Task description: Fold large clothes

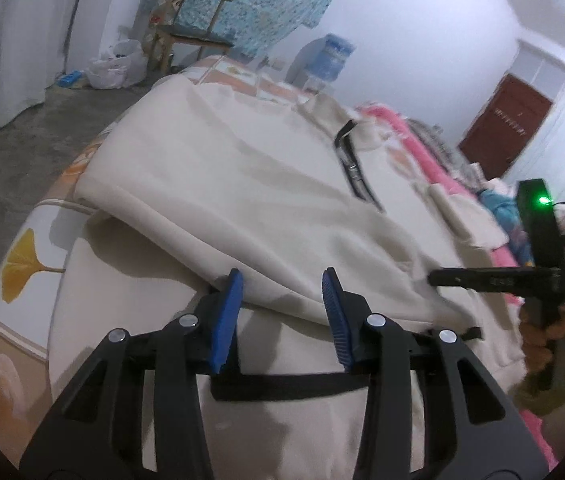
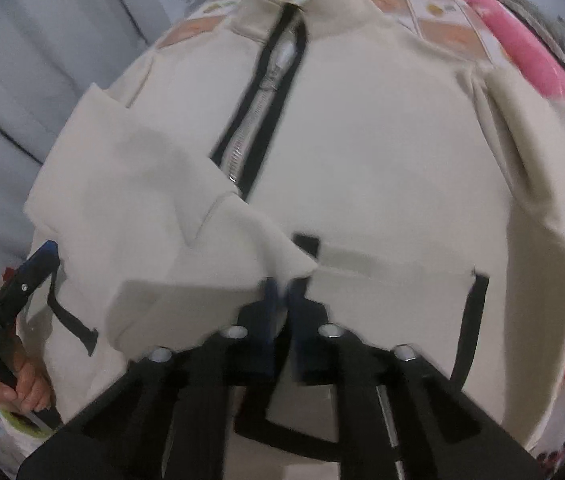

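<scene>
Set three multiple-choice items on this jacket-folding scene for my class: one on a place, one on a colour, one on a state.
1. Where does the cream jacket lie?
A. on a bed
B. on the chair
C. on the floor

2. What colour is the tape along the zip?
A. red
B. black
C. cream

3. How does the right claw stand?
A. wide open
B. out of view
C. shut

Answers: 1 A, the patterned bed sheet shows under the jacket. 2 B, black bands run along both sides of the zip teeth. 3 C, its blue pads meet at the tip of the folded sleeve.
</scene>
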A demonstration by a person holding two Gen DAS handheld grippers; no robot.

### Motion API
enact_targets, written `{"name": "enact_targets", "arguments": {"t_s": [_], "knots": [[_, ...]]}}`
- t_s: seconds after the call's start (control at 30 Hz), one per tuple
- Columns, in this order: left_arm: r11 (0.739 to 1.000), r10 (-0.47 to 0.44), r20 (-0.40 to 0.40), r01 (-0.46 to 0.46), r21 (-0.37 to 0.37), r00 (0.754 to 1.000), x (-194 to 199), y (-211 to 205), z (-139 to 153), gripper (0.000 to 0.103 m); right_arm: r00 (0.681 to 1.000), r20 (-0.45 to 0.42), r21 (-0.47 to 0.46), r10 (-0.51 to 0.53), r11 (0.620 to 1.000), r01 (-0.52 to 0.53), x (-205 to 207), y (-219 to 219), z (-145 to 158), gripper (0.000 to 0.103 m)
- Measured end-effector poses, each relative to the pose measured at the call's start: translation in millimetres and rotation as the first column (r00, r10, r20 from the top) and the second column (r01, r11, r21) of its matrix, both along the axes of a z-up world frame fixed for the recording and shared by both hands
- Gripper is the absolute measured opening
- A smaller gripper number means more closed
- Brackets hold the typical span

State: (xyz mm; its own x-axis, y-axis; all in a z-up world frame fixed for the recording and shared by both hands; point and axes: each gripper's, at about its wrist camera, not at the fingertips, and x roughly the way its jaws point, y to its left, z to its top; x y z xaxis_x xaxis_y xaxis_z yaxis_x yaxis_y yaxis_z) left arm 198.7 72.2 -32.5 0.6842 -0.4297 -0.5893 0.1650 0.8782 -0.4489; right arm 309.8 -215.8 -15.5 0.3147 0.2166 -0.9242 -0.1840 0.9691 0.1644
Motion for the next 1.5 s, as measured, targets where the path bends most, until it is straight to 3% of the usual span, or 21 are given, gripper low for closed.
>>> {"name": "enact_targets", "arguments": {"t_s": [0.13, 0.27, 0.37, 0.57, 0.63, 0.7, 0.8, 0.87, 0.93, 0.97, 1.07, 1.13, 1.17, 1.2, 1.23, 1.27, 1.5], "knots": [[1.0, -0.012, 0.032, 0.012, 0.023, 0.999, -8, 4, 7, 0.039, 0.99, 0.141, 0.016, 0.017, 1.0, -0.02, 12, -2, 51, 0.005], [0.988, 0.062, -0.01, -0.06, 0.14, 0.998, 0, 3, 2, 0.039, 0.936, 0.346, 0.055, -0.058, 0.998, 0.042, 41, -26, 127, 0.005], [0.976, 0.141, -0.063, -0.128, 0.175, 0.988, 12, 10, -6, 0.039, 0.913, 0.391, 0.059, -0.121, 0.993, 0.107, 58, -51, 144, 0.005], [0.971, 0.193, -0.066, -0.181, 0.156, 0.979, 20, 17, -6, 0.039, 0.946, 0.251, 0.065, -0.204, 0.979, 0.194, 85, -91, 96, 0.005], [0.968, 0.202, -0.067, -0.189, 0.165, 0.977, 23, 18, -6, 0.038, 0.945, 0.232, 0.112, -0.231, 0.971, 0.209, 86, -103, 88, 0.005], [0.967, 0.204, -0.068, -0.191, 0.17, 0.977, 24, 17, -6, 0.038, 0.94, 0.225, 0.098, -0.255, 0.966, 0.238, 87, -108, 81, 0.005], [0.965, 0.209, -0.067, -0.195, 0.175, 0.976, 26, 17, -7, 0.038, 0.946, 0.091, 0.091, -0.31, 0.949, 0.302, 98, -131, 47, 0.005], [0.964, 0.208, -0.066, -0.193, 0.181, 0.976, 25, 15, -8, 0.038, 0.942, 0.056, 0.098, -0.332, 0.94, 0.326, 96, -141, 36, 0.007], [0.964, 0.208, -0.068, -0.193, 0.186, 0.976, 22, 13, -8, 0.038, 0.944, 0.064, 0.091, -0.323, 0.944, 0.316, 91, -145, 29, 0.026], [0.963, 0.21, -0.069, -0.194, 0.187, 0.975, 23, 13, -8, 0.038, 0.946, 0.064, 0.086, -0.318, 0.946, 0.313, 89, -145, 27, 0.045], [0.96, 0.218, -0.074, -0.2, 0.197, 0.973, 22, 13, -7, 0.038, 0.96, 0.044, 0.019, -0.277, 0.961, 0.276, 90, -136, 10, 0.047], [0.957, 0.226, -0.076, -0.207, 0.202, 0.971, 22, 12, -7, 0.037, 0.968, 0.03, -0.022, -0.248, 0.968, 0.248, 93, -128, 0, 0.047], [0.955, 0.23, -0.076, -0.21, 0.208, 0.97, 21, 12, -7, 0.036, 0.973, 0.033, -0.046, -0.23, 0.972, 0.232, 93, -123, -4, 0.038], [0.953, 0.235, -0.075, -0.214, 0.216, 0.969, 21, 11, -7, 0.033, 0.976, 0.041, -0.063, -0.215, 0.974, 0.217, 93, -119, -6, 0.021], [0.95, 0.239, -0.073, -0.218, 0.225, 0.968, 21, 10, -7, 0.033, 0.979, 0.052, -0.085, -0.199, 0.976, 0.202, 92, -115, -7, 0.018], [0.948, 0.242, -0.072, -0.22, 0.231, 0.968, 21, 10, -8, 0.033, 0.978, 0.074, -0.126, -0.195, 0.971, 0.203, 90, -111, -3, 0.005], [0.946, 0.242, -0.085, -0.215, 0.242, 0.967, 21, 12, -6, 0.033, 0.964, 0.152, -0.014, -0.217, 0.975, 0.222, 55, -117, 50, 0.004]]}}
